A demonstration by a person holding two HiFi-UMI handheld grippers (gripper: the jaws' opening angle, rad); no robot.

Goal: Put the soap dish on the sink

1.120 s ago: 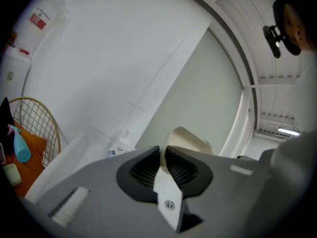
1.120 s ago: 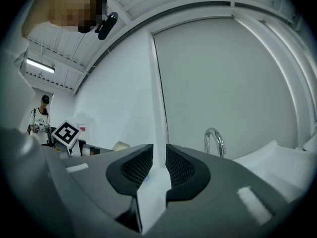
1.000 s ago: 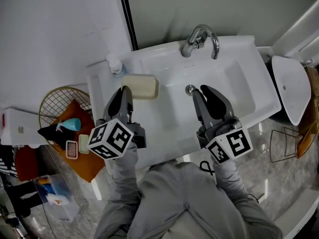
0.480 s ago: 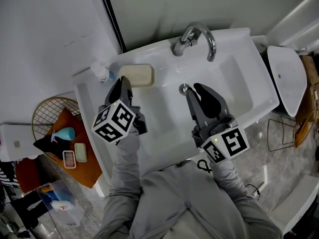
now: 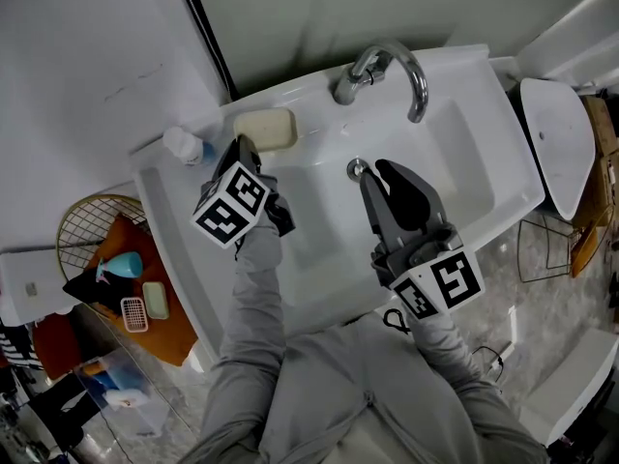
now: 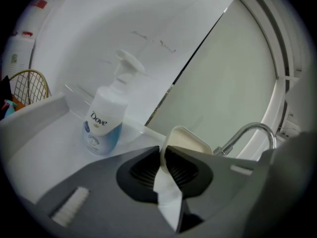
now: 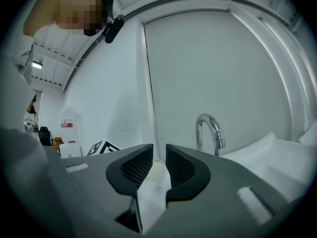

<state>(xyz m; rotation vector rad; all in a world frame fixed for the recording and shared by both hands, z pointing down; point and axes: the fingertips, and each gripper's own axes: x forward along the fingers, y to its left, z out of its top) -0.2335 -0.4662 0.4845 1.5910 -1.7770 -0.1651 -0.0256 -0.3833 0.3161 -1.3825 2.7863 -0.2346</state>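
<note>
Since a second ago my left tongs have carried the soap dish back along the sink ledge, clamped on its rim. Placement is in hand; I judge lowering and release come next. Dish appears empty. Right tongs hang together, holding nothing.

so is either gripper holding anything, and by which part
The left gripper pinches the soap dish by its near rim; the right gripper holds nothing.
</note>
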